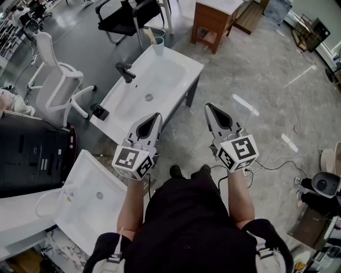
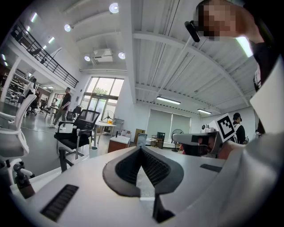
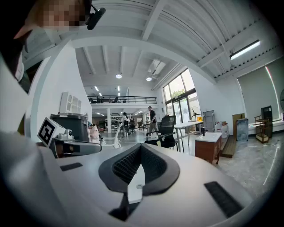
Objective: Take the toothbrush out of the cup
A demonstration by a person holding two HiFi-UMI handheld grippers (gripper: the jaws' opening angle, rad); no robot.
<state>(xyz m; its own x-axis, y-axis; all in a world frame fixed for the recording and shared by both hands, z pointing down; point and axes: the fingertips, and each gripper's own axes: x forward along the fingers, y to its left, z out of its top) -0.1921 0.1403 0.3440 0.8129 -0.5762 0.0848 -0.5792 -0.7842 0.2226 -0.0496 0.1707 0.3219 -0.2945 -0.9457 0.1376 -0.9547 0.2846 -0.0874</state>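
L tool (image 1: 157,115), R tool (image 1: 208,106) closed, toothbrush (image 1: 151,35) in cup (image 1: 158,47), well apart

Head view overhead, cup (image 1: 158,47) far; gripper views level.

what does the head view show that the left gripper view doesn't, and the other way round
Only the head view: the sink basin with its drain, seen from above, and the person's shoes. Only the left gripper view: ceiling lights, tall windows and a standing person. Both: the left gripper, jaws shut and empty, the right gripper, the black chair, the wooden cabinet, and the cup holding the toothbrush, tiny in the left gripper view.
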